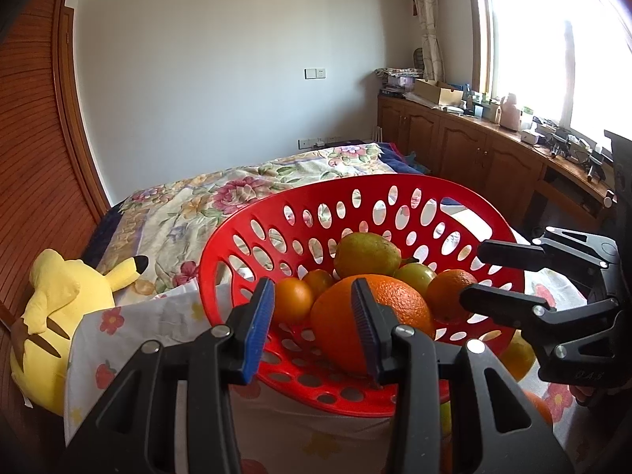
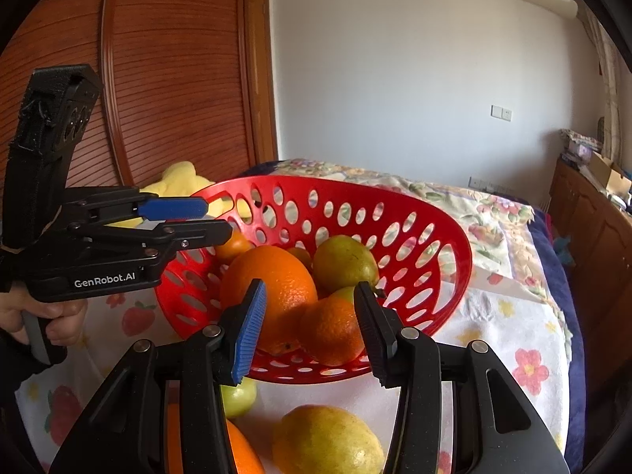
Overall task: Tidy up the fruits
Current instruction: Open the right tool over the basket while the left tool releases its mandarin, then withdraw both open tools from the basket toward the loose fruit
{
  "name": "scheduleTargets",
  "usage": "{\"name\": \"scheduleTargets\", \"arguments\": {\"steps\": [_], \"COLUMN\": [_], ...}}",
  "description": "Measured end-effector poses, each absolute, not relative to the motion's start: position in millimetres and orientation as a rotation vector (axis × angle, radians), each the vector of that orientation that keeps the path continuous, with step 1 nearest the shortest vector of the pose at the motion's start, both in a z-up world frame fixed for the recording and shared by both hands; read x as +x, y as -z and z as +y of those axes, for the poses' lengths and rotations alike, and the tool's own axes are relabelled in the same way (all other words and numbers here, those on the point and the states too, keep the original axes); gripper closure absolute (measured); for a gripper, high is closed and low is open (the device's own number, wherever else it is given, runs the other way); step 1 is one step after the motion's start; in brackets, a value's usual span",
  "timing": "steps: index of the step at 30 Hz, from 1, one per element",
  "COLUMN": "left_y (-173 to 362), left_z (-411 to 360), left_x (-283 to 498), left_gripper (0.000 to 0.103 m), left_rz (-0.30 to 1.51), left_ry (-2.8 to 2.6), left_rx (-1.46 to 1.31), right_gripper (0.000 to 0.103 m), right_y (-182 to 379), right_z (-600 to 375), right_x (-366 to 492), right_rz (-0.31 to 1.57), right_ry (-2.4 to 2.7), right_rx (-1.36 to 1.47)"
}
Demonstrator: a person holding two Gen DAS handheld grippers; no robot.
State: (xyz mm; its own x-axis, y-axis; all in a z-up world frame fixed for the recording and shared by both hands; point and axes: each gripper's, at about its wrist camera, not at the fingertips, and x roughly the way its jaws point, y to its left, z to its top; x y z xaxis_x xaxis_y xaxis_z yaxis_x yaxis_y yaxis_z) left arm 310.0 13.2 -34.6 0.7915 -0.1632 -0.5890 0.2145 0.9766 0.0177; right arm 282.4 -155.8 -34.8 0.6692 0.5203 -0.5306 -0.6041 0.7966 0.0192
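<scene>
Both grippers, left gripper (image 1: 312,326) and right gripper (image 2: 310,328), hover with fingers spread and empty before the red basket (image 1: 395,193), probably ready to collect the pear (image 2: 328,440) lying outside.

A home bedroom is showing here. A bed (image 1: 245,197) under a floral quilt is stretching toward the far white wall, with a yellow Pikachu plush (image 1: 59,316) lying at its left. Wooden cabinets (image 1: 454,138) are running along the right beneath a sunlit curtained window (image 1: 553,39), their top cluttered with boxes.

One red basket (image 2: 434,229), two pears (image 2: 343,262), one lemon (image 2: 328,438)
</scene>
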Motion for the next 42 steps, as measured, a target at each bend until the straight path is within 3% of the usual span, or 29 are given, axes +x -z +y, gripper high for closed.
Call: {"name": "scheduleTargets", "arguments": {"steps": [17, 35, 42], "left_y": [32, 65, 70], "left_z": [30, 28, 29], "left_x": [249, 170, 157], "left_gripper": [0.06, 0.055, 0.053], "left_rz": [0.611, 0.609, 0.569], "left_ry": [0.186, 0.193, 0.176], "left_rx": [0.039, 0.021, 0.028], "right_gripper": [0.051, 0.048, 0.035], "right_y": [11, 28, 42], "right_z": [-162, -163, -164], "right_x": [257, 181, 173], "right_rz": [0.504, 0.553, 0.592], "right_ry": [-0.613, -0.576, -0.567], "right_rx": [-0.16, -0.114, -0.077]}}
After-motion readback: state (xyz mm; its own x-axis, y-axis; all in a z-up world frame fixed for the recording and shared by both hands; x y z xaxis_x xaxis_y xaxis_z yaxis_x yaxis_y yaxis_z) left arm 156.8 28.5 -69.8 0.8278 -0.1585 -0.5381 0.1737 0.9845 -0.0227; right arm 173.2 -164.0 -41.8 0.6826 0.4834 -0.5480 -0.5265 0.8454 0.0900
